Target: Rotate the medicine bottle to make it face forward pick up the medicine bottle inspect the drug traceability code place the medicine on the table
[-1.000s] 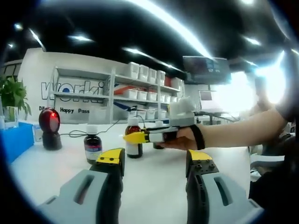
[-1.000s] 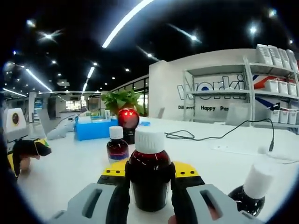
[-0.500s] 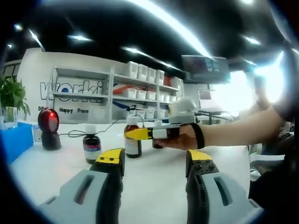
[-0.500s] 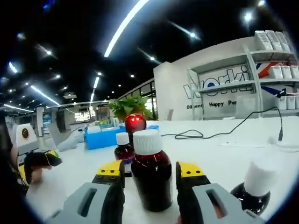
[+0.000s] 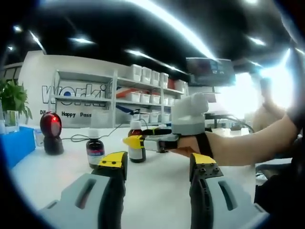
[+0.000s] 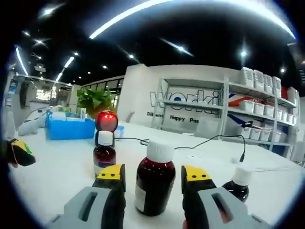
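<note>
One dark amber medicine bottle with a white cap (image 6: pixel 153 183) stands on the white table (image 6: pixel 57 181), between the right gripper (image 6: pixel 152 175) jaws, which are spread and not touching it. Left gripper (image 5: pixel 159 164) hangs open and empty. Risk: closing off-centre could tip the bottle into the smaller labelled bottle (image 6: pixel 104 153) nearby, or the round bottle (image 6: pixel 235 187) alongside.

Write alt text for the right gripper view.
A dark red medicine bottle with a white cap stands on a white table between the open jaws of the right claw. Two smaller bottles stand nearby, one left and one right, with a red-lit scanner behind.
</note>
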`<state>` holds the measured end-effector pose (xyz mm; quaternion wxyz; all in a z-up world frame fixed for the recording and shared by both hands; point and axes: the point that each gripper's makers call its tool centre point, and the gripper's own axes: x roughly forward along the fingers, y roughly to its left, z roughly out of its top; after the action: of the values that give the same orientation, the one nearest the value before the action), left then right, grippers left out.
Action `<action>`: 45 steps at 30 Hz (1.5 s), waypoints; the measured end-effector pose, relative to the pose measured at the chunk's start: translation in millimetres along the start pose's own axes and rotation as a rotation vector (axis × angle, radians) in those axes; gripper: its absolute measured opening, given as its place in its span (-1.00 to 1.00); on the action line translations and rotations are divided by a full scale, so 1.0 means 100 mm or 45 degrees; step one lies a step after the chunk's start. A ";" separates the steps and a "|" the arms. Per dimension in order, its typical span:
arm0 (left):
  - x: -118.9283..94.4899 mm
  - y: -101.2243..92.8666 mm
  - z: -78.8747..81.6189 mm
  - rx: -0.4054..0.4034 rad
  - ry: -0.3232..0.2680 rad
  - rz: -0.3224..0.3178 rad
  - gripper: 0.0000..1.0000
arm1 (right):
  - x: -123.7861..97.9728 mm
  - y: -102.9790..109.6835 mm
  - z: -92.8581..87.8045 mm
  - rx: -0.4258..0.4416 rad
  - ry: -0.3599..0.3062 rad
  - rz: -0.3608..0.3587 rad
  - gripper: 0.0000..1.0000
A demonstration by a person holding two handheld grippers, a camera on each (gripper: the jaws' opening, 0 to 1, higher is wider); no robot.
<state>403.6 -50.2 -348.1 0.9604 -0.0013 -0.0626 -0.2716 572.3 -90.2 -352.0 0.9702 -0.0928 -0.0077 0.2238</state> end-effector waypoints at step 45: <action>0.01 -0.03 -0.02 0.010 0.013 -0.009 -0.13 | 0.05 0.11 -0.02 0.107 -0.044 0.779 -0.43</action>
<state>403.2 -53.1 -349.6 0.9597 0.0040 -0.0587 -0.2750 571.7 -78.8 -356.6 0.8604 -0.0468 0.0134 0.5073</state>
